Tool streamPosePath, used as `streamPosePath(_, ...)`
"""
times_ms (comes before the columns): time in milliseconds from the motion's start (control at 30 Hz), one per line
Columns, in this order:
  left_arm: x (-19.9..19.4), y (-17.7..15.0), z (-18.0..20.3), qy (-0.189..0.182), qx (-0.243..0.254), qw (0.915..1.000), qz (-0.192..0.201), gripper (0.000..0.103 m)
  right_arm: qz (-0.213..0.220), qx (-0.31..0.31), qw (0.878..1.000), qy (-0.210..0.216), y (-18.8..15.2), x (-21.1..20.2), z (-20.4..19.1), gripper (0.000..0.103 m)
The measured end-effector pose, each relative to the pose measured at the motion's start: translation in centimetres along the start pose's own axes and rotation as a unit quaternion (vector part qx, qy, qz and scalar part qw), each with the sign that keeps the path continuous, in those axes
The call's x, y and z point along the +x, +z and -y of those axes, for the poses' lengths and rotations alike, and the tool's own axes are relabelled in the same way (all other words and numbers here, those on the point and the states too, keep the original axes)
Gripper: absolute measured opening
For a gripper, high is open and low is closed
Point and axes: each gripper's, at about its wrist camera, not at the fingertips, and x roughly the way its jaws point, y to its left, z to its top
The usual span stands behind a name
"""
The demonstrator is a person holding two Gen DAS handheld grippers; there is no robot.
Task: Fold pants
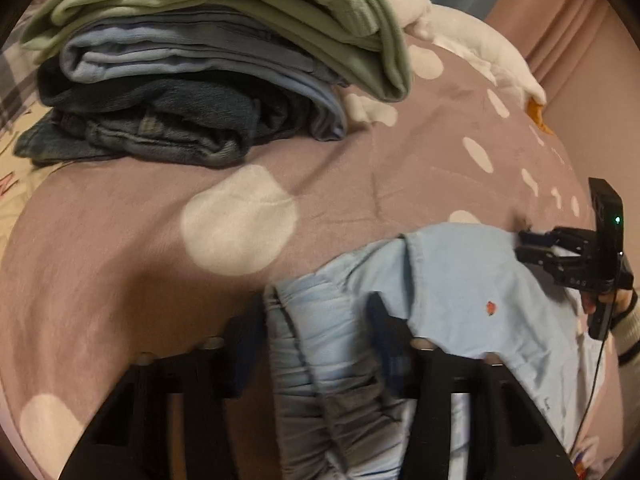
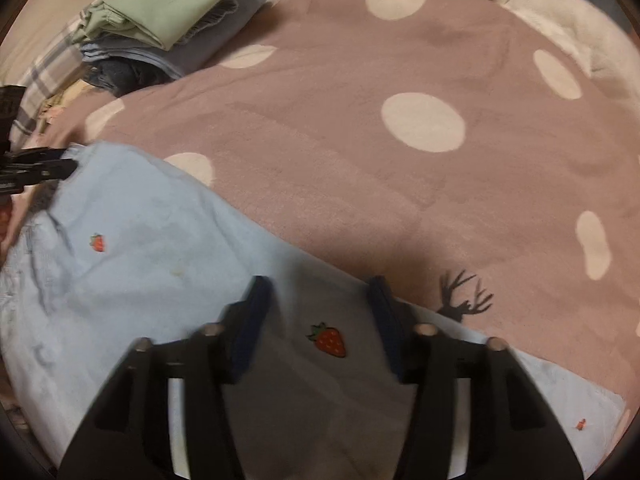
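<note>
Light blue pants [image 1: 460, 280] with small strawberry marks lie on the pink dotted bedspread [image 1: 360, 168]. In the left wrist view my left gripper [image 1: 316, 304] points down over the gathered waistband [image 1: 304, 344]. The band lies between its fingers and I see no pinch. My right gripper [image 1: 522, 245] sits at the far edge of the cloth. In the right wrist view my right gripper [image 2: 320, 284] stands open over the flat pants [image 2: 140, 220], with a strawberry [image 2: 328, 340] between its fingers. My left gripper [image 2: 70, 160] shows at the left edge, at the cloth's corner.
A stack of folded clothes [image 1: 200, 80], green on top of blue and dark denim, sits at the back left [image 2: 160, 20]. A white plush toy [image 1: 472, 40] lies along the far side. A hand and sleeve [image 1: 624, 320] hold the right gripper. A deer print [image 2: 464, 296] marks the bedspread [image 2: 360, 160].
</note>
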Motion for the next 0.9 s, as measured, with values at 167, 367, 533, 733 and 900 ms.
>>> streamPosePath(167, -0.5, 0.1, 1.2, 0.012, 0.025, 0.9995, 0.018, 0.038, -0.003, -0.071, 0.997, 0.0, -1.6, -1.1, -3.2, 0.0)
streamPosePath(367, 0.1, 0.1, 1.5, 0.046, 0.014, 0.9988, 0.01, 0.037, 0.017, 0.008, 0.998, -0.064, -1.4, -0.8, -1.5, 0.002)
streamPosePath(533, -1.0, 0.2, 3.0, 0.07, 0.037, 0.9968, 0.012, 0.037, 0.038, 0.002, 0.998, -0.05, -1.2, -3.2, -2.0, 0.074)
streamPosePath(733, 0.2, 0.3, 2.2, 0.063, 0.043, 0.9971, -0.004, 0.037, 0.016, -0.067, 0.996, -0.054, 0.3, -2.0, -0.8, 0.06)
streamPosePath(900, 1.3, 0.4, 0.9, 0.026, 0.038, 0.9989, -0.009, 0.04, -0.02, -0.058, 0.998, 0.024, 1.1, 0.3, 2.3, 0.048)
